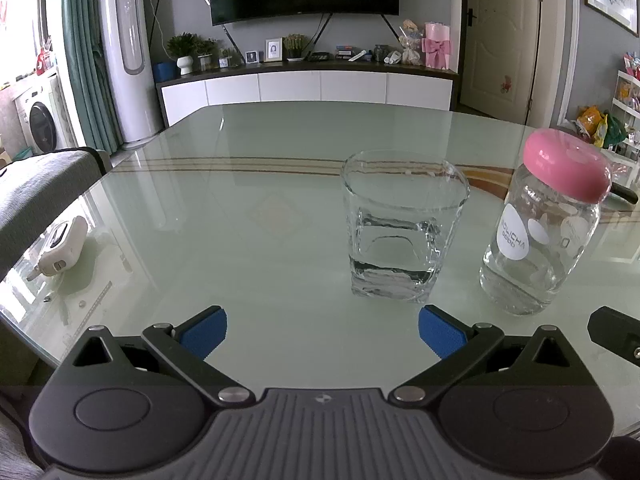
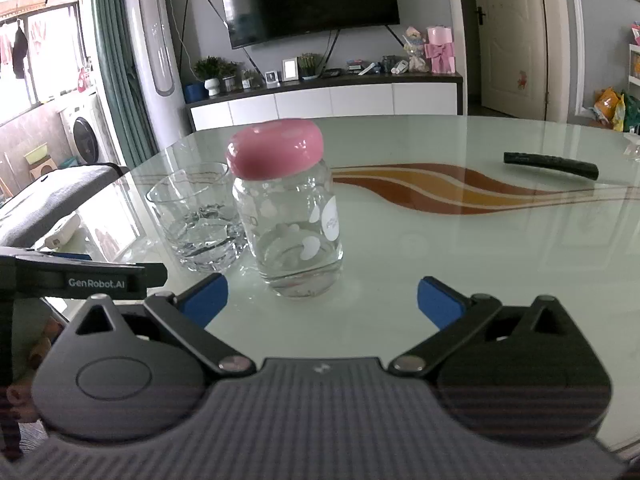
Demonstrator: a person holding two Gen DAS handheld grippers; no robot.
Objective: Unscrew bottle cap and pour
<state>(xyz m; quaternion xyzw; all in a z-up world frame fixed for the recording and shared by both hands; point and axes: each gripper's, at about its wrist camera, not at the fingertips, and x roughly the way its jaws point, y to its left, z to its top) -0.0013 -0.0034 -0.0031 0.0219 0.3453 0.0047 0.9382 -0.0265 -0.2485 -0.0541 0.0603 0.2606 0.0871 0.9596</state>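
A clear glass bottle [image 1: 536,240] with white dots and a pink cap [image 1: 566,164] stands upright on the glass table, cap on. Left of it stands a clear tumbler [image 1: 402,226] with a little water at the bottom. My left gripper [image 1: 322,334] is open near the table's front edge, short of the tumbler, with nothing between its blue pads. In the right wrist view the bottle [image 2: 294,224] and its pink cap [image 2: 274,150] stand just ahead of my right gripper [image 2: 322,304], which is open and empty. The tumbler [image 2: 200,220] sits behind and left of the bottle.
A black remote [image 2: 550,165] lies on the table [image 2: 460,248] at the far right. A white handheld device [image 1: 60,250] lies near the table's left edge. A grey chair back [image 1: 36,192] stands at the left. The left gripper's body [image 2: 80,276] shows at the right view's left edge.
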